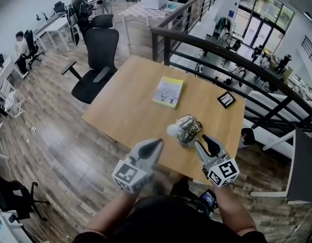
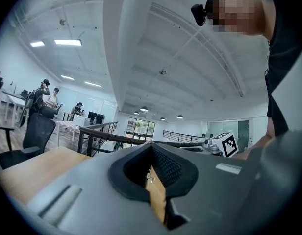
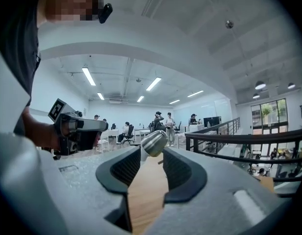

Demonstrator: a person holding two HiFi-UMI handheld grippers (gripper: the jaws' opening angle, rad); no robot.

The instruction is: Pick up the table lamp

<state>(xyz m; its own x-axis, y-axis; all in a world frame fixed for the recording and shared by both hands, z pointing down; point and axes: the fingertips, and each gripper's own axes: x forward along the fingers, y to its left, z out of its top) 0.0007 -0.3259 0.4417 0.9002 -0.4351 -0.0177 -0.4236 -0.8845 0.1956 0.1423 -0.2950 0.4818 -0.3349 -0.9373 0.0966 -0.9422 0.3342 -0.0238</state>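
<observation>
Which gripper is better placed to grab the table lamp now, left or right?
Right. The right gripper has its jaws apart, and the table lamp stands straight ahead in line with them. The left gripper is shut, with the lamp off to its side.

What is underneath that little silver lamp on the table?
Only the wooden table shows beneath the table lamp, which stands near its front edge. The spot directly under the lamp's base is covered by the lamp itself, so it cannot be checked.
</observation>
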